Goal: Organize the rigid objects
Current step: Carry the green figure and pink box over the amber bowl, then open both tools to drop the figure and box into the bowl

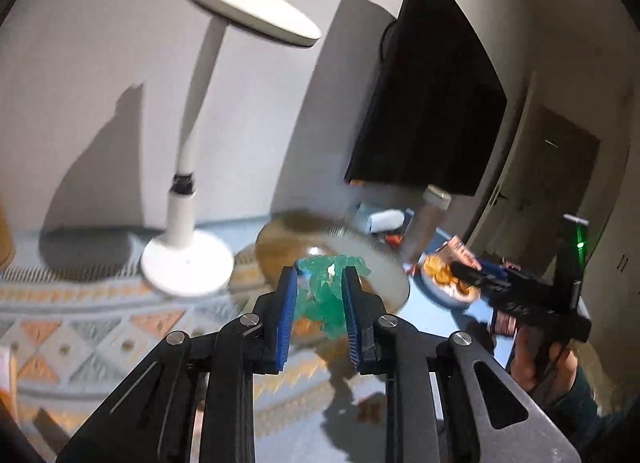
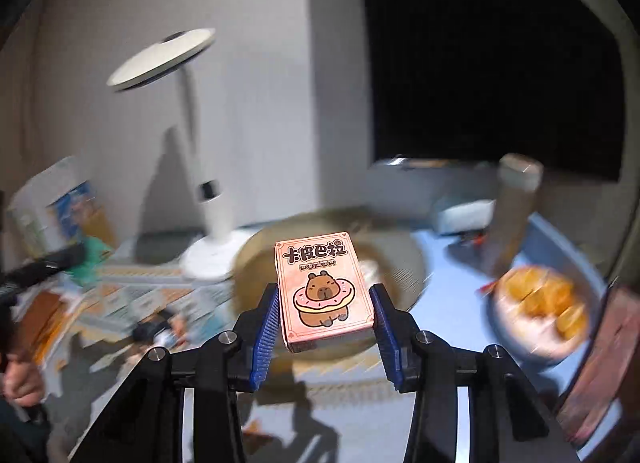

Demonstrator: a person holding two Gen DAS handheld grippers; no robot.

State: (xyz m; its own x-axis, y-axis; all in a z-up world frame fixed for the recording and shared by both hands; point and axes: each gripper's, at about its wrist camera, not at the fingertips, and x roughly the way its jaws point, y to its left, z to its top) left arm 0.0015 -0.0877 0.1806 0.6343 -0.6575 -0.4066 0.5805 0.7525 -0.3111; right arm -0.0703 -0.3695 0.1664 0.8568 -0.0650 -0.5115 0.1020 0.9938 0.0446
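My left gripper (image 1: 320,279) is shut on a translucent green toy figure (image 1: 326,295) and holds it in the air above a round tan tray (image 1: 280,247). My right gripper (image 2: 326,295) is shut on a pink card box (image 2: 322,291) with a capybara and a donut printed on it, held above the same tan tray (image 2: 400,263). The right gripper also shows at the right of the left wrist view (image 1: 460,267), with the pink box (image 1: 458,251) at its tip. The left gripper and the green toy (image 2: 90,259) show blurred at the left of the right wrist view.
A white desk lamp (image 1: 188,259) stands left of the tray. A bowl of orange snacks (image 2: 540,307), a tall brown cylinder (image 2: 512,215) and a small white box (image 2: 460,215) are at the right. A dark monitor (image 1: 432,103) stands behind. A patterned cloth (image 1: 100,323) covers the table's left.
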